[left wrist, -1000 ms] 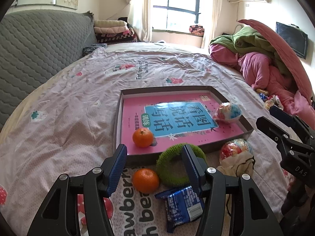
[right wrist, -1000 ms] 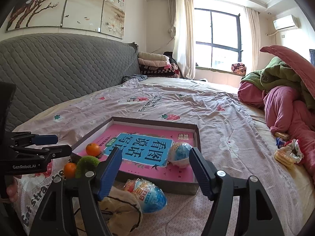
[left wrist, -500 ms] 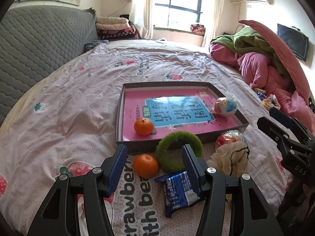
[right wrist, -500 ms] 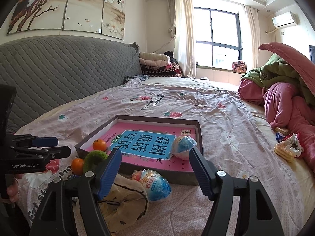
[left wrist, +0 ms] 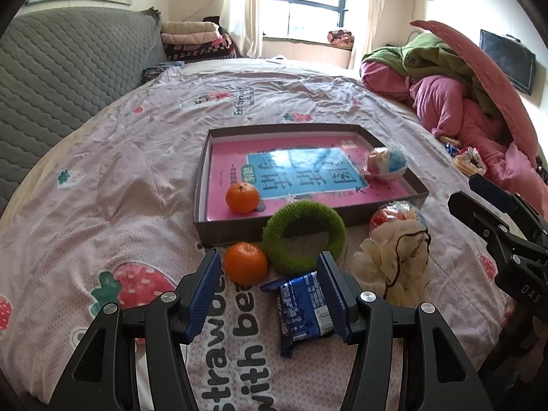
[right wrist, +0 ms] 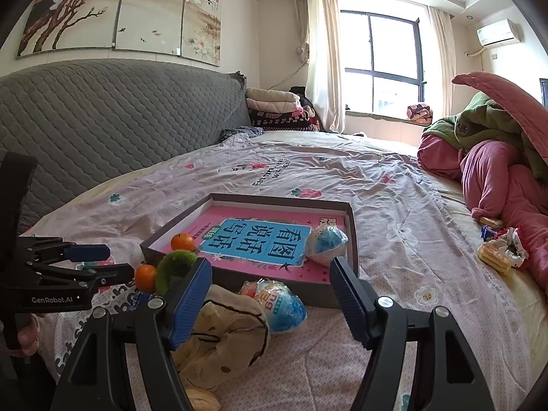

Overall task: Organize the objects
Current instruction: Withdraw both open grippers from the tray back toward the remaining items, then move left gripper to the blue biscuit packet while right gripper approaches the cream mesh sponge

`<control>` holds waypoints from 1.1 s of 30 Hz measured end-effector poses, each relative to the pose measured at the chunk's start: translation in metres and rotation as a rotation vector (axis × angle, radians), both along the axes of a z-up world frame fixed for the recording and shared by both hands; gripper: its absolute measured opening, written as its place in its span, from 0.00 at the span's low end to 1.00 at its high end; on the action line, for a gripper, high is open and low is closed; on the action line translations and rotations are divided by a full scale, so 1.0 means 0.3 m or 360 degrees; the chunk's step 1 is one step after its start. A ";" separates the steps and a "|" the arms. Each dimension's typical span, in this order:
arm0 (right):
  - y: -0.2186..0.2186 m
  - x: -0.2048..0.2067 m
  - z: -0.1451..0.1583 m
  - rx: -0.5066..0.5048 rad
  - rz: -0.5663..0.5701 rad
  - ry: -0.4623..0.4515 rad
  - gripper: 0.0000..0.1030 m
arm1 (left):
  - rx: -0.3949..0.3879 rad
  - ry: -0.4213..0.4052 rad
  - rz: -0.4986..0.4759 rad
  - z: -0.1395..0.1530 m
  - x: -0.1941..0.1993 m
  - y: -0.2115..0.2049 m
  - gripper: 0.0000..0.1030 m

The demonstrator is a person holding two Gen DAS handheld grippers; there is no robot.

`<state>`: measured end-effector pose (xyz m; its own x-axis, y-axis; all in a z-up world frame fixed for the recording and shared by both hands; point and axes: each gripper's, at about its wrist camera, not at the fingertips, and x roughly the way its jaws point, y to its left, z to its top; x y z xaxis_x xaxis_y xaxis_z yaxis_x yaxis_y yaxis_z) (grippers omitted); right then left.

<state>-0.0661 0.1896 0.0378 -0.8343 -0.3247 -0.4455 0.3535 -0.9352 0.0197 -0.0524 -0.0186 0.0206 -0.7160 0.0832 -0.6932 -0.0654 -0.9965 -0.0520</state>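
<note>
A shallow grey box (left wrist: 394, 181) (right wrist: 352, 229) with a pink book inside lies on the bed. In it are an orange (left wrist: 242, 197) (right wrist: 182, 241) and a foil egg (left wrist: 386, 163) (right wrist: 325, 241). In front of it lie a second orange (left wrist: 245, 263) (right wrist: 146, 277), a green fuzzy ring (left wrist: 303, 236) (right wrist: 174, 265), a blue snack packet (left wrist: 303, 311), a cream cloth pouch (left wrist: 394, 263) (right wrist: 222, 335) and another foil egg (left wrist: 397, 214) (right wrist: 279, 304). My left gripper (left wrist: 269, 291) (right wrist: 99, 262) is open above the packet and second orange. My right gripper (right wrist: 270, 298) (left wrist: 479, 202) is open above the pouch and egg.
A grey quilted headboard (right wrist: 102, 120) runs along the left. Pink and green bedding (left wrist: 462, 96) is piled at the right, with snack packs (right wrist: 496, 250) beside it. Folded blankets (right wrist: 277, 109) sit at the far end by the window.
Both grippers have pulled back and risen a little, so the box and objects look farther away. Both stay open and empty.
</note>
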 end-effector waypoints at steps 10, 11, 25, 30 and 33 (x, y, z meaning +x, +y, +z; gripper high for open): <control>-0.004 0.020 -0.022 0.0011 0.0012 -0.0057 0.69 | -0.0026 -0.0040 -0.0041 -0.024 0.018 0.027 0.58; -0.004 0.021 -0.025 0.0011 0.0014 -0.0066 0.69 | -0.0028 -0.0044 -0.0044 -0.026 0.021 0.028 0.58; -0.002 0.016 -0.090 0.0038 -0.0019 -0.0216 0.69 | -0.0022 -0.0123 -0.0087 -0.068 0.032 0.052 0.58; -0.008 0.017 -0.102 0.0042 -0.0002 -0.0245 0.69 | -0.0009 -0.0155 -0.0098 -0.087 0.032 0.061 0.58; -0.012 0.014 -0.110 0.0043 0.0002 -0.0269 0.69 | -0.0007 -0.0166 -0.0100 -0.094 0.031 0.065 0.58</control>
<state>-0.0618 0.1860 0.0047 -0.7464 -0.3117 -0.5879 0.3486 -0.9357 0.0535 -0.0431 0.0007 -0.0075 -0.6336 0.1223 -0.7639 -0.1220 -0.9909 -0.0575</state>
